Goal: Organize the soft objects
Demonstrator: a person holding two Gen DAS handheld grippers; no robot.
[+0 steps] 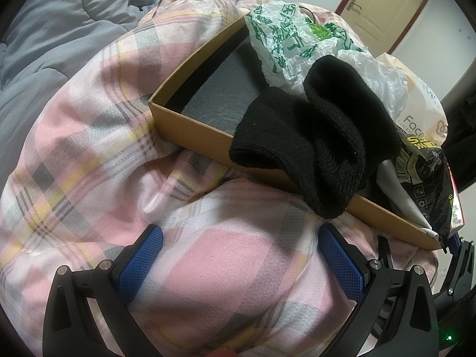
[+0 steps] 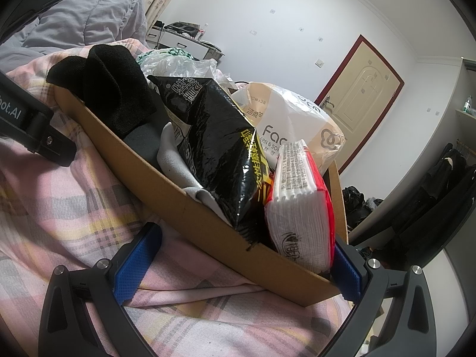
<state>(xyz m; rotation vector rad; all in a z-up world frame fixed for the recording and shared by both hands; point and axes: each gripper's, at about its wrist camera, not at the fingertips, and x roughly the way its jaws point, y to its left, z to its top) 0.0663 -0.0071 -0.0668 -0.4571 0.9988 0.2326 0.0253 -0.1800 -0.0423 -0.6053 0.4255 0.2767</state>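
Observation:
A brown cardboard box [image 1: 190,125] lies on a pink plaid blanket [image 1: 98,136]. In it are a black knit sock [image 1: 321,136] draped over the front wall, a white bag with green print [image 1: 285,38], a beige tissue pack [image 1: 422,113] and a black foil pack [image 1: 425,184]. My left gripper [image 1: 241,261] is open and empty, above the blanket just in front of the box. In the right wrist view the box [image 2: 166,190] holds the sock [image 2: 116,89], the black foil pack [image 2: 220,148], the beige tissue pack [image 2: 297,119] and a red-and-white tissue pack [image 2: 300,208]. My right gripper [image 2: 247,267] is open around the box's near corner.
A grey quilt [image 1: 53,29] lies at the back left of the bed. A cream door with a red frame [image 2: 360,95] stands in the far wall. Dark clothes [image 2: 440,184] hang at the right. The left gripper's body [image 2: 26,122] shows at the left of the right wrist view.

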